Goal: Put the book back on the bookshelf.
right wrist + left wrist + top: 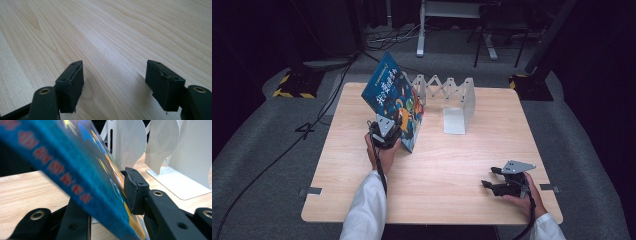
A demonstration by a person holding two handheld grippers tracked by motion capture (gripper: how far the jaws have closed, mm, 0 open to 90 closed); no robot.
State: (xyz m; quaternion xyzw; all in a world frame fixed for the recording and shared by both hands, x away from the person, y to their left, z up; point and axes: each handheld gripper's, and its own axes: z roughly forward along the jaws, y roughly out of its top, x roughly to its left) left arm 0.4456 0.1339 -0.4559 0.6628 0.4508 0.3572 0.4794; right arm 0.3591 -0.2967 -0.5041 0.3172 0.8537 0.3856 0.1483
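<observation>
high view: the left tongs sit at the lower edge of a blue illustrated hardcover book, which stands tilted on the pale wooden table, leaning over toward the left, just beside the white metal expanding bookend rack. the right tongs rest low near the table's right front corner, well apart from the book.

left gripper view: the book's blue spine with red lettering runs slantwise across the frame between the two black jaws. one pad lies against the picture cover; the other jaw is hidden behind the spine, so i read the left tongs as clamped on the book (a light grip, by the look of it). the white rack plates stand just behind.

right gripper view: the jaws stand apart with bare wood grain between them, nothing held.

judgement: the step in hand looks like standing the book up into the rack. to do it well, keep the bottom edge on the table as a pivot, swing the top upright, and slide it toward a slot without nudging the rack plates. the free right tongs could steady the rack or the book's far cover if it starts to tip.
</observation>
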